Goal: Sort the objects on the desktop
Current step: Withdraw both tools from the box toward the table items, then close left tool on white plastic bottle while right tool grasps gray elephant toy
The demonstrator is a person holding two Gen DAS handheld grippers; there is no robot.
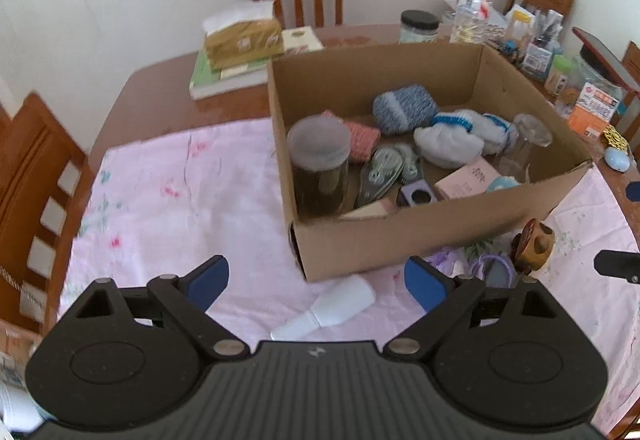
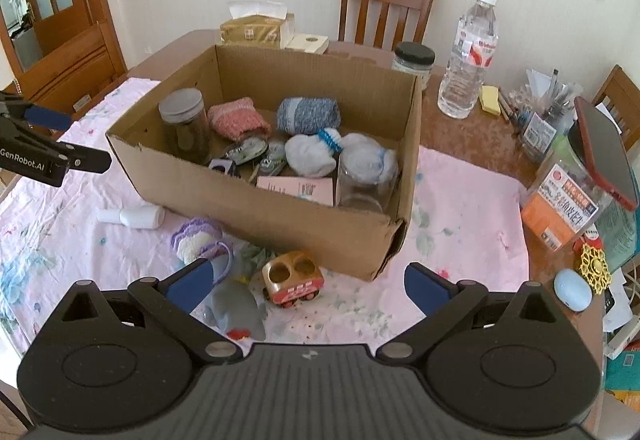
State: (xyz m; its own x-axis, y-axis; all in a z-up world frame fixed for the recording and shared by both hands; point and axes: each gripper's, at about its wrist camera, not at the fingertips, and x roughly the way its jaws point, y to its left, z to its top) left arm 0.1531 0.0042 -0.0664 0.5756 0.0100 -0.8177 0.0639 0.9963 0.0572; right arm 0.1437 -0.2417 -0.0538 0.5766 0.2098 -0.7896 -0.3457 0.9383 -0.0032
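We see the cardboard box [image 2: 280, 207] standing on the pink floral cloth [image 2: 472, 207] that covers the near part of the bench [image 2: 472, 127], already holding a lidded jar [image 2: 182, 119], a pink knitted piece [image 2: 238, 117], a blue knitted roll [image 2: 308, 115], pale socks with blue cuffs [image 2: 316, 153], an empty glass [image 2: 364, 179] and a pink card packet [image 2: 296, 187]. Outside the box, on the cloth by its near wall, lie a white bottle [image 2: 132, 216] on its side, a purple crocheted shell [image 2: 198, 240], a grey pouch [image 2: 236, 304] and a small wooden toy bus [image 2: 292, 278]. We hold the right gripper [image 2: 308, 286] above the bus and pouch, its blue-padded jaws spread wide and holding nothing. Our left gripper [image 1: 318, 280] hovers over the white bottle [image 1: 332, 306], its jaws likewise spread and empty. Beyond the box stand a water bottle [image 2: 468, 55], a black-lidded jar [image 2: 414, 61] and a tissue pack [image 2: 256, 27], with wooden chairs [image 2: 386, 5] against the pale wall
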